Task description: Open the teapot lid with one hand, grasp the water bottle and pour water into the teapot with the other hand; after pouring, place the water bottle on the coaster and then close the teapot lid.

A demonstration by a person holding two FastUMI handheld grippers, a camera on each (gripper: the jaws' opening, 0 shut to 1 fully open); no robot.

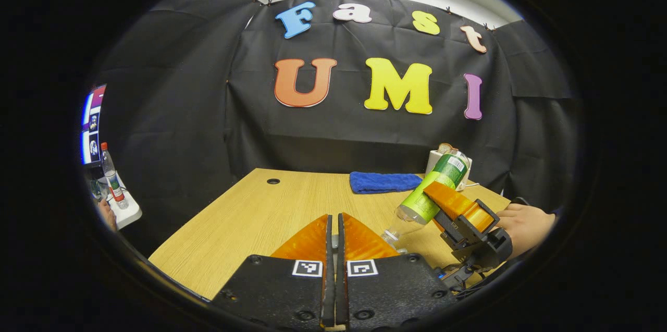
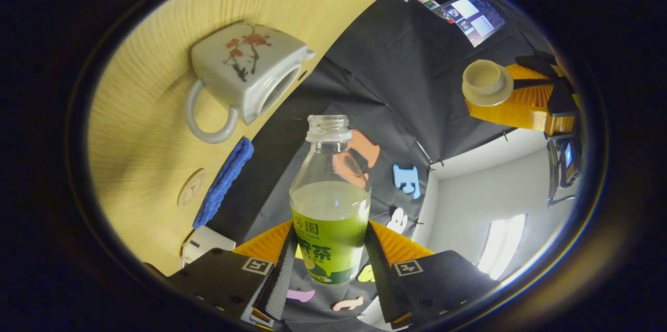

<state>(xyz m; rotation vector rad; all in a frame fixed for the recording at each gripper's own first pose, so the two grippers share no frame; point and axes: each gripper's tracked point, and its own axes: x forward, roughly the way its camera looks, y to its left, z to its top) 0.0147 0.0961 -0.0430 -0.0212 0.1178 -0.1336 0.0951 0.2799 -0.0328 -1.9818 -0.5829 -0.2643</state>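
Observation:
My right gripper is shut on a clear water bottle with a green label and no cap, which is partly filled. In the left gripper view the bottle tilts neck-down over the wooden table, held by that gripper and a hand. The white flowered teapot stands with its top uncovered, off to the side of the bottle's mouth. Farther off, the cream teapot lid is held at the fingers of my left gripper, which are pressed together. A round coaster lies beside the blue cloth.
The folded blue cloth and a white box sit at the table's far edge. A cable hole is in the tabletop. To the left, beyond the table, are a screen and another bottle on a white shelf.

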